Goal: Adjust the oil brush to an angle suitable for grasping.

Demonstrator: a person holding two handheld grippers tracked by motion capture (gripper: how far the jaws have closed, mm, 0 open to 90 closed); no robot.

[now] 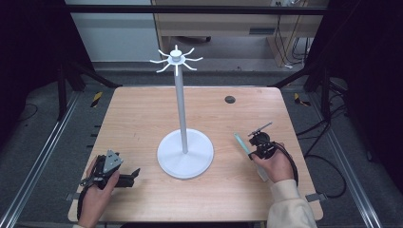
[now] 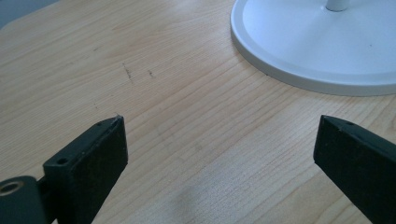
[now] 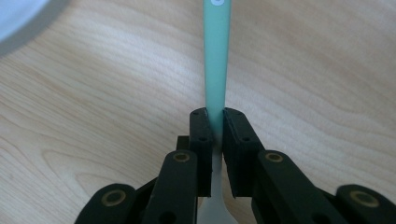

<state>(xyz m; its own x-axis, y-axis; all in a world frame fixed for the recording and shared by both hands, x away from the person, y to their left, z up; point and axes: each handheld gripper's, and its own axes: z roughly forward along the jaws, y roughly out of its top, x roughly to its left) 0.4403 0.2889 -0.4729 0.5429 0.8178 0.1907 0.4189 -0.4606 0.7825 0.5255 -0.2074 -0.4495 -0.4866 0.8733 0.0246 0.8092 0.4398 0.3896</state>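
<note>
this is looking like a lab or test room, with a bare wooden counter (image 1: pixel 142 123) sitting inside a black metal frame (image 1: pixel 66 80), cables (image 1: pixel 290 42) hanging by a desk (image 1: pixel 214 23) behind it, and yellow-black tape (image 1: pixel 96 99) marking the grey floor (image 1: pixel 43 156).

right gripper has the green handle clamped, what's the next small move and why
Probably lift it straight up off the table. The right gripper is shut on the green-handled utensil, whose handle has a hole at its far end, and the white hook stand rises well above the wooden table. The left gripper rests open, apart.
</note>
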